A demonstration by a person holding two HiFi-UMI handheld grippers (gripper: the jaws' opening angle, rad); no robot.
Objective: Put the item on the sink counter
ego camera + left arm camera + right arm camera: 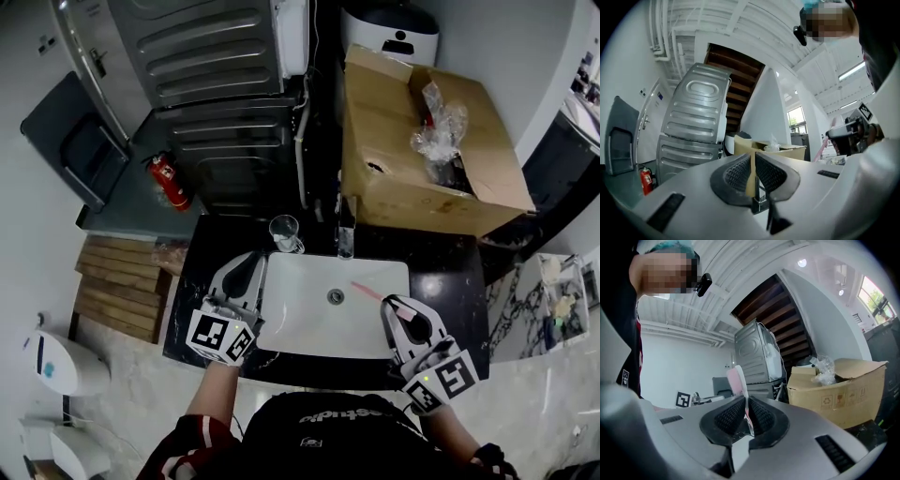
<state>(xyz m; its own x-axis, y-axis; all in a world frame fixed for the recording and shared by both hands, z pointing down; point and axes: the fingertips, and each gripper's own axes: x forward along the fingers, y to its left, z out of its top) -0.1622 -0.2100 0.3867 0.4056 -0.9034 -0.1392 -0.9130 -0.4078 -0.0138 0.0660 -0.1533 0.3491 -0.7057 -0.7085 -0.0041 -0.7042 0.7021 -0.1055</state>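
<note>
Black top [328,439], red-striped sleeve [192,448]
left gripper [246,270] and right gripper [396,307] pale grey; pads [736,173] black, ribbed; black-and-white marker cubes [223,337]

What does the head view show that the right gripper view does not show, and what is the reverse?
Only the head view: the white sink, faucet, glass and red fire extinguisher. Only the right gripper view: the jaws of the right gripper pressing on the pink item. Both: the cardboard box, that gripper, that item.

I look down on a white wall [28,187], a ribbed steel machine [216,56], and a wooden pallet [117,281] on pale marble floor [122,375].
</note>
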